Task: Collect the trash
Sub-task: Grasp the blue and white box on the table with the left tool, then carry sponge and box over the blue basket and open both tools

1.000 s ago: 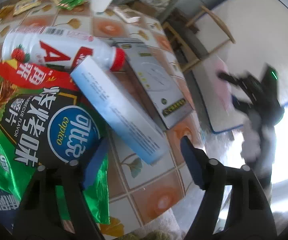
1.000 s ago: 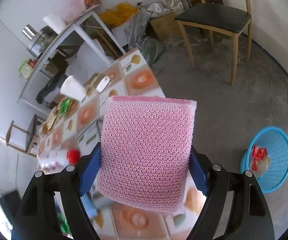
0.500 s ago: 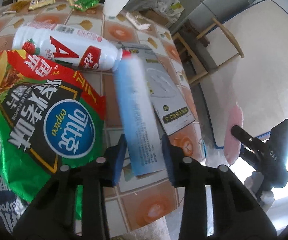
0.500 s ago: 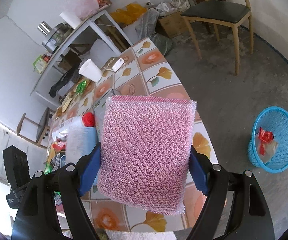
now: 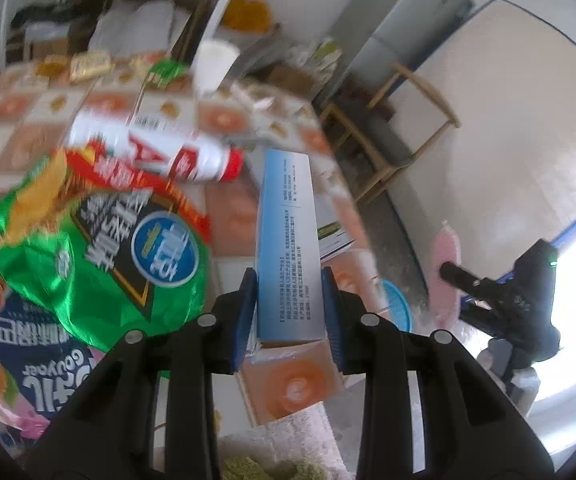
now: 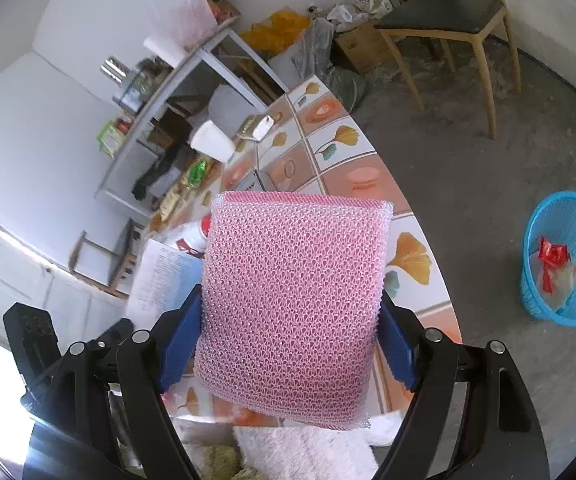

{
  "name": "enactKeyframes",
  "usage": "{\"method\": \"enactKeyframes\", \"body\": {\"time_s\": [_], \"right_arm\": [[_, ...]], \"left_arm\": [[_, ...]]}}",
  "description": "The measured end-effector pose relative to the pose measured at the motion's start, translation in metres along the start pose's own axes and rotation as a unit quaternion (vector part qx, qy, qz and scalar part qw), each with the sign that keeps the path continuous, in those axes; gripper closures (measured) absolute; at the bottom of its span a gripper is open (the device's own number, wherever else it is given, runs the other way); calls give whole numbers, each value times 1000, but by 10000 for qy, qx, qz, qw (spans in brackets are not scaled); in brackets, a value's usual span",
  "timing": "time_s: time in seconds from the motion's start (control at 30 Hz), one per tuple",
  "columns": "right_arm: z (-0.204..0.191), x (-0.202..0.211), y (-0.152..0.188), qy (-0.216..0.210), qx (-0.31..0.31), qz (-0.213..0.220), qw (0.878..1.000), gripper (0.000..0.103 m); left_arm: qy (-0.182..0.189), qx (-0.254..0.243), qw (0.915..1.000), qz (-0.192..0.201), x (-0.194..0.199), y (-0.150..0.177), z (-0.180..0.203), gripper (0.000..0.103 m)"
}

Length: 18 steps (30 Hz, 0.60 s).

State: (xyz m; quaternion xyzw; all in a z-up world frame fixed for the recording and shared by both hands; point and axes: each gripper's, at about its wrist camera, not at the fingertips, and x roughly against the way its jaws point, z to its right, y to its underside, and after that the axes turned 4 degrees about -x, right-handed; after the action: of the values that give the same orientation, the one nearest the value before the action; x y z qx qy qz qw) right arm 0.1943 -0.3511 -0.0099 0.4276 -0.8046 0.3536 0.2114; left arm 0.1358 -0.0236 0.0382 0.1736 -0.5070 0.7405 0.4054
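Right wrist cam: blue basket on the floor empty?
No. The blue basket on the floor already holds a red wrapper and some clear plastic.

Bright daylight blows out the lower edges, fisheye curves the borders, and motion blur smears the left wrist view.

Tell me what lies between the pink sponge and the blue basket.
In the right wrist view, between the pink sponge and the blue basket lie only the tiled table's edge and bare floor.
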Motion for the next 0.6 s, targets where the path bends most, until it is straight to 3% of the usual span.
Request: {"method": "enactKeyframes", "body": {"time_s": [0.17, 0.3, 0.4, 0.47, 0.6], "right_arm": [[22, 33, 8, -118, -314, 300, 9990, 26], [52, 68, 14, 127, -639, 682, 9955, 26], [88, 95, 17, 374, -1080, 952, 9889, 26], [114, 108, 18, 561, -1398, 1085, 9826, 26], [175, 115, 17, 710, -2103, 1108, 9687, 26]], "left_arm": [[373, -507, 9979, 164, 7, -14, 40, 73], [939, -974, 9908, -3, -13, -21, 89, 73], [1322, -1298, 9821, -337, -49, -24, 128, 73], [1603, -1369, 9744, -780, -87, -26, 154, 73], [1804, -1542, 9608, -1435, -159, -16, 201, 73]]}}
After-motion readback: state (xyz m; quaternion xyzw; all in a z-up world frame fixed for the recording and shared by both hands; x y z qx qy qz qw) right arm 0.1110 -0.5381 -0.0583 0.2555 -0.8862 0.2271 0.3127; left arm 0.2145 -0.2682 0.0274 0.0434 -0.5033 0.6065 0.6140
